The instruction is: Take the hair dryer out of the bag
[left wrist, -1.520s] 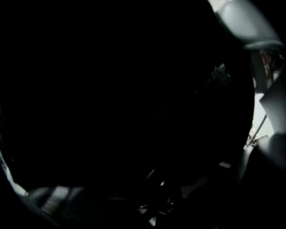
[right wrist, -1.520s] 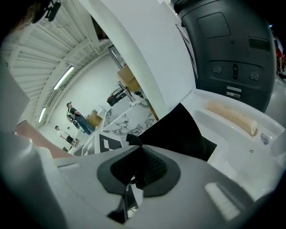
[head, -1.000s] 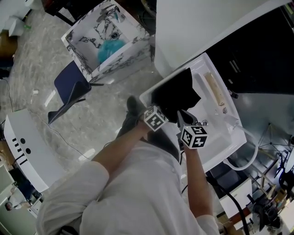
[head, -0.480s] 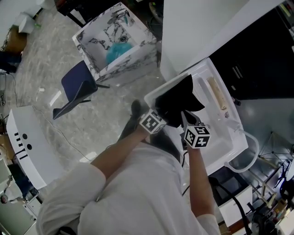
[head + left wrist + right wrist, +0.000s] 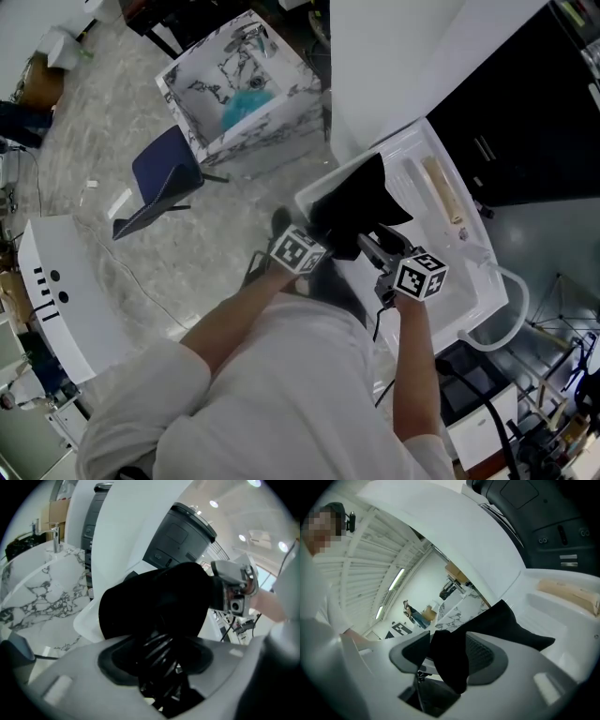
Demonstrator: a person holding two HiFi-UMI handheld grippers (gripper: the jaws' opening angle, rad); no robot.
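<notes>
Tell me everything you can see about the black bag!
The black bag looks like soft, matte cloth, crumpled and slumped on the white tray. A coiled black cord sits against it, gripped by the left hand-held gripper. The right hand-held gripper has just been opening; one bag flap hangs between its parted jaws.

The white desk (image 5: 466,261) is shown, moulded with shallow recesses. Its left end is covered by a black bag (image 5: 358,200), one pointed corner spread on the surface. A beige bar (image 5: 441,190) is laid lengthwise in a recess beside it, not touching.
</notes>
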